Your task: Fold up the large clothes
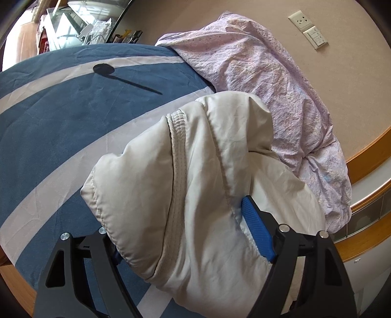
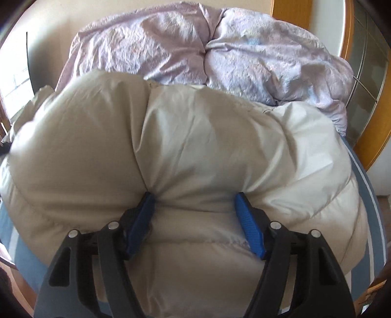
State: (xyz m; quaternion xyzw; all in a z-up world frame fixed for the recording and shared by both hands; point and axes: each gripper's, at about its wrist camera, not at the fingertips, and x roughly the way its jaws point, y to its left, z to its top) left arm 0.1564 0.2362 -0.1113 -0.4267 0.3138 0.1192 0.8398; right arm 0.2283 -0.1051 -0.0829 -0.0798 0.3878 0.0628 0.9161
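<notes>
A puffy cream down jacket [image 1: 195, 159] lies bunched on a bed with a blue, white-striped cover [image 1: 61, 122]. In the left wrist view my left gripper [image 1: 180, 220] is shut on a thick roll of it. The right blue pad [image 1: 254, 232] presses into the fabric, and the left pad is mostly hidden under the jacket's stitched hem. In the right wrist view the jacket [image 2: 195, 134] fills the middle. My right gripper [image 2: 194, 195] is shut on a padded fold, with both blue pads [image 2: 141, 225] dug into the fabric.
A crumpled lilac duvet [image 1: 256, 73] is piled behind the jacket against the wall [image 2: 195, 49]. A wall socket [image 1: 301, 20] and switches [image 1: 316, 38] sit above it. Wooden trim [image 1: 366, 151] and a glazed wooden door [image 2: 366, 97] stand to the right. A cluttered shelf [image 1: 73, 24] stands beyond the bed.
</notes>
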